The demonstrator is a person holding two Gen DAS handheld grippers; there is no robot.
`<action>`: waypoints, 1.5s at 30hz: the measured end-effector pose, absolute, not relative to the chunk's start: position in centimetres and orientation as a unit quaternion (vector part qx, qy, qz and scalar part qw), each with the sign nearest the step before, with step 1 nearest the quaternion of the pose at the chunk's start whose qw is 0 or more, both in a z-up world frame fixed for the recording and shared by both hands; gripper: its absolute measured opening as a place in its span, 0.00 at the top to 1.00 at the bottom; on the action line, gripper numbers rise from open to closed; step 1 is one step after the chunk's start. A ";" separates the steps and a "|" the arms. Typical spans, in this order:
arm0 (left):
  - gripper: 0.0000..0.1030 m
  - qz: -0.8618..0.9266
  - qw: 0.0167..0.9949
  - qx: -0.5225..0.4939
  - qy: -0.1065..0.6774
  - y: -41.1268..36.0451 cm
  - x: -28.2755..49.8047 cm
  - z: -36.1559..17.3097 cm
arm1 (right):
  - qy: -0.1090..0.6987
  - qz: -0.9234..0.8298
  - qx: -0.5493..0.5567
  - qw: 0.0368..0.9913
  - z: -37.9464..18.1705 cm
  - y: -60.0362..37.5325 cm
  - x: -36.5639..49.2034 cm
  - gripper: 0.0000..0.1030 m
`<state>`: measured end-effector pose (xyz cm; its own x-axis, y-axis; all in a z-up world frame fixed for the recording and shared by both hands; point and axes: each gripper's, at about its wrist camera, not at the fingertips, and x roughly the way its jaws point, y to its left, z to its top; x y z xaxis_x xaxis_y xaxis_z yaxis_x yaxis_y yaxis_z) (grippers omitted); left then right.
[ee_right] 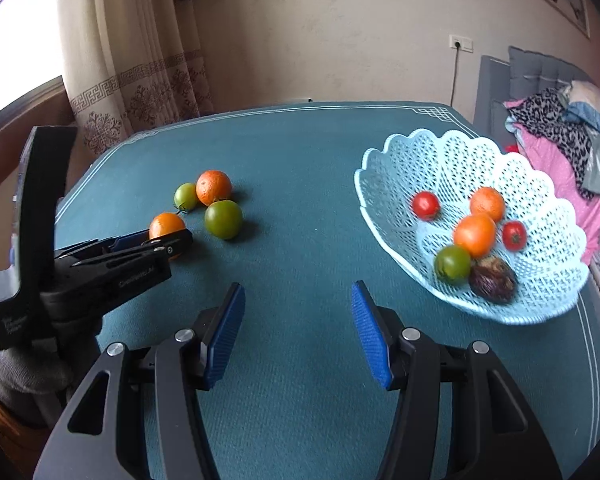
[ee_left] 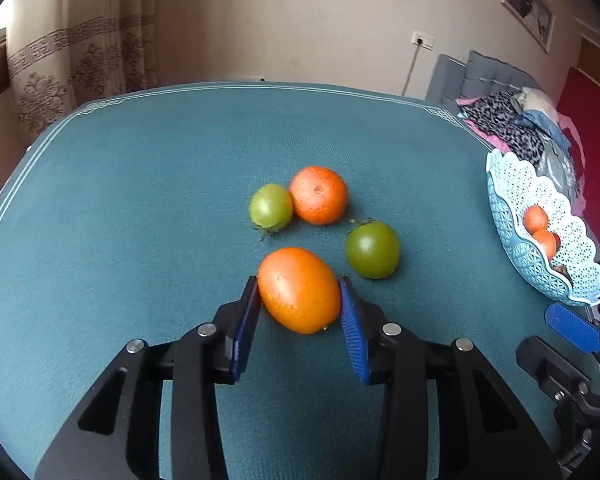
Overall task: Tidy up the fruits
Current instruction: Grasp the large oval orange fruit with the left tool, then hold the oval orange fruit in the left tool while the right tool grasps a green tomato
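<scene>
My left gripper (ee_left: pixel 299 286) is shut on an orange tomato (ee_left: pixel 299 290), its blue pads against both sides, low over the teal table (ee_left: pixel 140 200). Beyond it lie a tangerine (ee_left: pixel 318 195), a pale green tomato (ee_left: pixel 271 205) touching it, and a darker green tomato (ee_left: pixel 372 250). In the right wrist view the left gripper (ee_right: pixel 172 236) holds the orange tomato (ee_right: pixel 166 225) at left. My right gripper (ee_right: pixel 298 300) is open and empty above bare table. The light blue lace basket (ee_right: pixel 404 168) at right holds several fruits.
A bed with piled clothes (ee_right: pixel 560 128) stands right of the table. A curtain (ee_right: pixel 140 60) and window are at the back left. The basket (ee_left: pixel 512 196) sits near the table's right edge, with my right gripper's blue pad (ee_left: pixel 572 326) below it.
</scene>
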<state>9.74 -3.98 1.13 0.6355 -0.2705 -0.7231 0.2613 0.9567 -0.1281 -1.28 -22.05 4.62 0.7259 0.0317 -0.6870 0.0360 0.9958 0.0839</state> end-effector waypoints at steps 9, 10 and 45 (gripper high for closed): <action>0.60 -0.085 0.919 -0.013 0.386 -1.5 9.7 1.6 | 0.396 0.014 0.035 0.918 3.3 -20.9 2.3 0.46; 0.60 -0.080 0.918 -0.020 0.387 -1.1 9.7 1.6 | 0.400 0.016 0.035 0.916 3.0 -20.7 2.8 0.46; 0.60 -0.035 0.920 -0.049 0.386 1.3 10.0 1.1 | 0.391 0.059 0.032 0.918 3.9 -16.2 8.4 0.66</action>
